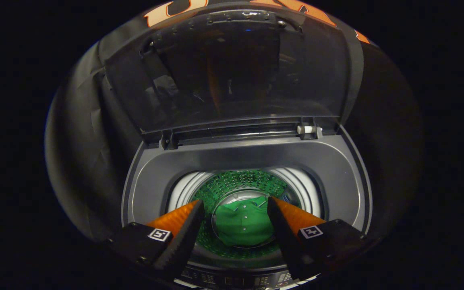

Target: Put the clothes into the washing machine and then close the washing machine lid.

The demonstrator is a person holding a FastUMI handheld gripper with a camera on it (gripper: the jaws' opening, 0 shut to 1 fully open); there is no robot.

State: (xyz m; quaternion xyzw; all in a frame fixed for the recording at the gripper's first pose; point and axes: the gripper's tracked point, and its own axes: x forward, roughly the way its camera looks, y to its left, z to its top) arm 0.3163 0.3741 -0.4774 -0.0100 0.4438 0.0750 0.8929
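Note:
A top-loading washing machine [248,157] stands open below me, its dark see-through lid [232,72] raised upright at the back. Down in the drum [240,181] lies a green shirt [242,225] with small buttons, resting on the drum floor. My gripper [236,205] hovers above the drum mouth, open, its two fingers spread to either side of the shirt, which lies far below them. Nothing is held between the fingers.
The grey top deck [336,169] rings the drum mouth. The lid hinges [308,129] sit at the back rim. A control panel [236,280] runs along the machine's near edge under the fingers. Black cloth wall [87,133] surrounds the machine.

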